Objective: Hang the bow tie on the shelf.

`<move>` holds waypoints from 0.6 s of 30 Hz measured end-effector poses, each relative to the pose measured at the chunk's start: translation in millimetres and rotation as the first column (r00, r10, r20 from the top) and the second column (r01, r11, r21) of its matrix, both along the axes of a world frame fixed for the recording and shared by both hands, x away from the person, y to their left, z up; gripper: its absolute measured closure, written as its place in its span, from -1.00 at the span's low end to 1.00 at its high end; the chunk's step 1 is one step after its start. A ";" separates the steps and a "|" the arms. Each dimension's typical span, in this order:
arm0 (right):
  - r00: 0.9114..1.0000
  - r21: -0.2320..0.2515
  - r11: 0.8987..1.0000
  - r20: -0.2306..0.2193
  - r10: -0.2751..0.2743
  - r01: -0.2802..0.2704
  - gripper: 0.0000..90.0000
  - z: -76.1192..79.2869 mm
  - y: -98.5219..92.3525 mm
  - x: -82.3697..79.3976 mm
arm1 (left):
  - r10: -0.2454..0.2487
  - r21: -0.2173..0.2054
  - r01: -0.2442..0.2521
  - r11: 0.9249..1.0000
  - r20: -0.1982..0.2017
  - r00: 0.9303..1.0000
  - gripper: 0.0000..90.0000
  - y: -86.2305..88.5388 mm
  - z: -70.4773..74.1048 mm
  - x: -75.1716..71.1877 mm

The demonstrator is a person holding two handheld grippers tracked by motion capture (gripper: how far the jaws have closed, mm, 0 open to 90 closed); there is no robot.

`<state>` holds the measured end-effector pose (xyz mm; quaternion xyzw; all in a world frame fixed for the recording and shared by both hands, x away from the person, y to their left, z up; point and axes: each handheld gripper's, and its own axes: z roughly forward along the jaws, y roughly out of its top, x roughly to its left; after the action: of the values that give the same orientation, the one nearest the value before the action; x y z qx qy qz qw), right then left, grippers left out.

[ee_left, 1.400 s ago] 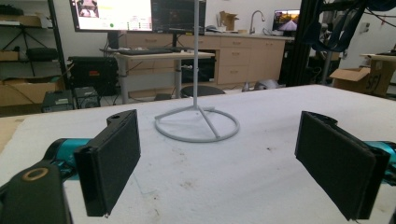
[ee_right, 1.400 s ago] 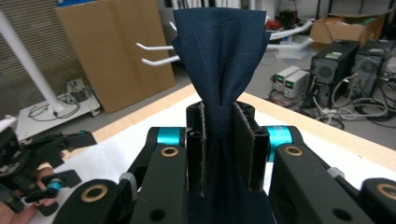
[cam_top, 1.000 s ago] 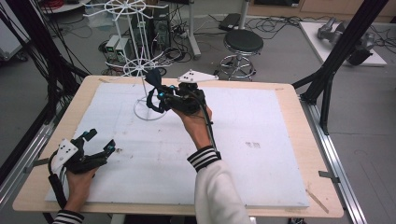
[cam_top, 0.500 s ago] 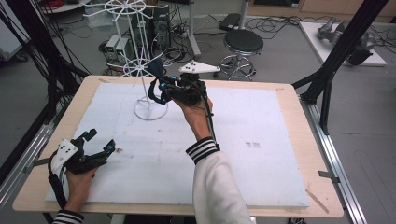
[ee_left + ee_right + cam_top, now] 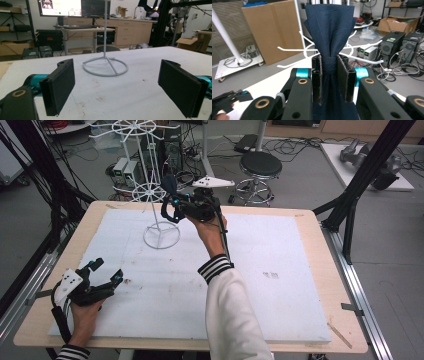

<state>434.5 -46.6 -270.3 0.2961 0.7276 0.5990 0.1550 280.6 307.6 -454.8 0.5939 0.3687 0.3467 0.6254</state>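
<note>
Your left gripper (image 5: 102, 272) sits at the lower left of the high view, low over the bench (image 5: 280, 270), jaws apart with nothing between them. The wire rack (image 5: 161, 222) stands on the bench at upper centre-left, its ring base resting on the surface, well apart from that gripper. Your right gripper (image 5: 170, 205) is up at top centre, just right of the rack's post, clamped on a folded cloth (image 5: 332, 32). Behind the bench, a stool (image 5: 260, 167) stands on the floor at upper centre-right
</note>
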 end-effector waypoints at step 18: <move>0.999 -0.022 0.999 -0.010 -0.049 0.048 0.68 -12.0 -3.1 18.5 | -0.001 -0.001 0.001 1.000 -0.002 1.000 -0.68 0.3 0.0 0.0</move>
<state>453.0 -49.7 -282.2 0.3150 0.7276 0.5854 0.1690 280.6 307.9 -454.8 0.5941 0.3690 0.3457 0.6256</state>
